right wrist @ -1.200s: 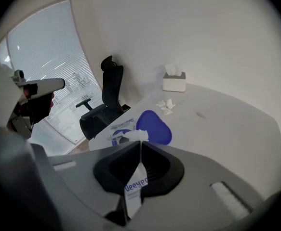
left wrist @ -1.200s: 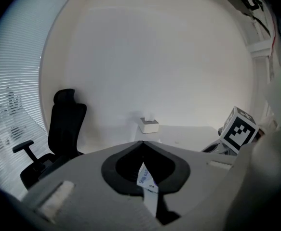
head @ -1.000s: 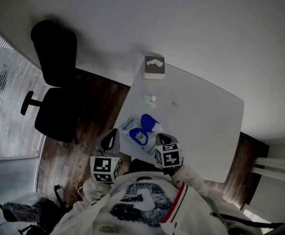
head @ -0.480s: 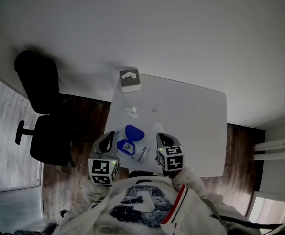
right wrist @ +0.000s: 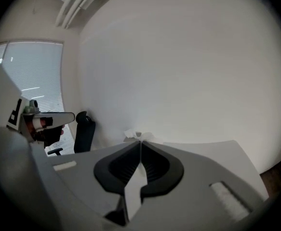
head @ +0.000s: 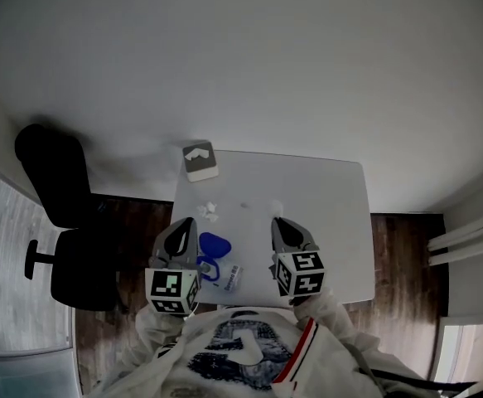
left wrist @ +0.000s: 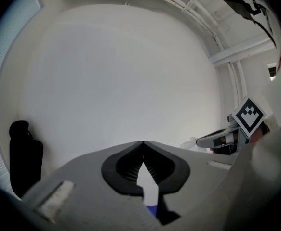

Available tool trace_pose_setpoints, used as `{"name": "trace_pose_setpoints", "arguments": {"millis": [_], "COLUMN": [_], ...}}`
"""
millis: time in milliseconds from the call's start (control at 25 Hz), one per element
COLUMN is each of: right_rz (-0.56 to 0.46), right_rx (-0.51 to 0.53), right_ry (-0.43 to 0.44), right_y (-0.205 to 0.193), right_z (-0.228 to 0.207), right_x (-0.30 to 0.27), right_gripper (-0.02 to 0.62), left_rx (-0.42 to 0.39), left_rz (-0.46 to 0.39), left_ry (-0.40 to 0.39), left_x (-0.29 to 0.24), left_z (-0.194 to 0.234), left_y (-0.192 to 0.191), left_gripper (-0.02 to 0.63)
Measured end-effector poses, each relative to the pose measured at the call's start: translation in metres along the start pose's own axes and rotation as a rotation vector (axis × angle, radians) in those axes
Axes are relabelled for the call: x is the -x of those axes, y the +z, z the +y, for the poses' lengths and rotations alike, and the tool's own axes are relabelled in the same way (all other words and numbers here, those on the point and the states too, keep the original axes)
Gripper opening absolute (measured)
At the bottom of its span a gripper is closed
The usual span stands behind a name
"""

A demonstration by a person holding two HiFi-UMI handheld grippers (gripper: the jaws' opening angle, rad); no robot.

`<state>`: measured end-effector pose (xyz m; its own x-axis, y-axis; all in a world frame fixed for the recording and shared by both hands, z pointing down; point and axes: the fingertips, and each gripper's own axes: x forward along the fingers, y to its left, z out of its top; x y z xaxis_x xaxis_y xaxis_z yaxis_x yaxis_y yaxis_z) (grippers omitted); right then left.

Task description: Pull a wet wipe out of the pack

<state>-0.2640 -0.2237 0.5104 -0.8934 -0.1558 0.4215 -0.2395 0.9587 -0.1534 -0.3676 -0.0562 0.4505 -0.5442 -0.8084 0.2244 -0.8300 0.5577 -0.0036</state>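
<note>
Two hand-held grey grippers with black-and-white marker cubes are in the scene, the left gripper [head: 185, 224] and the right gripper [head: 277, 222], both held above the near part of one white rectangular table [head: 332, 222]. On the table there is one soft pale wet-wipe pack with blue print [head: 227, 277], one small crumpled white lump [head: 211, 212] and one grey box with a white shape on top [head: 200, 160]. One black office chair [head: 55, 189] stands on the dark wood floor to the left.

The pack sits in the near-left part of the table, close to its near edge. It lies between the two grippers but just beside the left one and well apart from the right. Its blue oval lid [head: 214, 243] is flipped open on the far side of the pack.

The right gripper's jaws are closed tight on one thin white wet wipe [right wrist: 134, 189] — a crumpled tuft pokes out past the tips and a strip runs back between the pads. Whether the wipe is fully clear of the pack cannot be told.

The left gripper's jaws meet at their tips with nothing visibly pinched — only a sliver of white and blue shows through the gap behind them.
</note>
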Motion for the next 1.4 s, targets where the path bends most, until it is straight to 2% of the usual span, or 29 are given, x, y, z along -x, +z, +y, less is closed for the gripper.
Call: {"name": "trace_pose_setpoints", "arguments": {"millis": [280, 560, 760, 1080, 1400], "right_rz": [-0.186, -0.286, -0.270, -0.230, -0.222], "right_rx": [0.084, 0.097, 0.082, 0.059, 0.049], "right_ry": [-0.043, -0.059, -0.051, -0.031, -0.053], "right_y": [0.064, 0.103, 0.098, 0.072, 0.058], "right_z": [-0.014, -0.023, -0.027, -0.020, 0.007], "right_x": [0.034, 0.060, 0.061, 0.061, 0.089], "right_gripper": [0.012, 0.012, 0.012, 0.012, 0.012], "left_rx": [-0.031, -0.065, -0.070, -0.057, -0.049], "left_rz": [-0.075, -0.129, -0.115, -0.064, -0.087], "left_ry": [-0.011, -0.031, -0.034, -0.035, -0.079], "left_x": [-0.008, -0.011, -0.013, -0.001, 0.034], "left_z": [-0.012, -0.032, -0.039, -0.045, -0.049], "left_y": [0.039, 0.065, 0.067, 0.043, 0.043], "left_gripper": [0.005, 0.005, 0.005, 0.005, 0.005]}}
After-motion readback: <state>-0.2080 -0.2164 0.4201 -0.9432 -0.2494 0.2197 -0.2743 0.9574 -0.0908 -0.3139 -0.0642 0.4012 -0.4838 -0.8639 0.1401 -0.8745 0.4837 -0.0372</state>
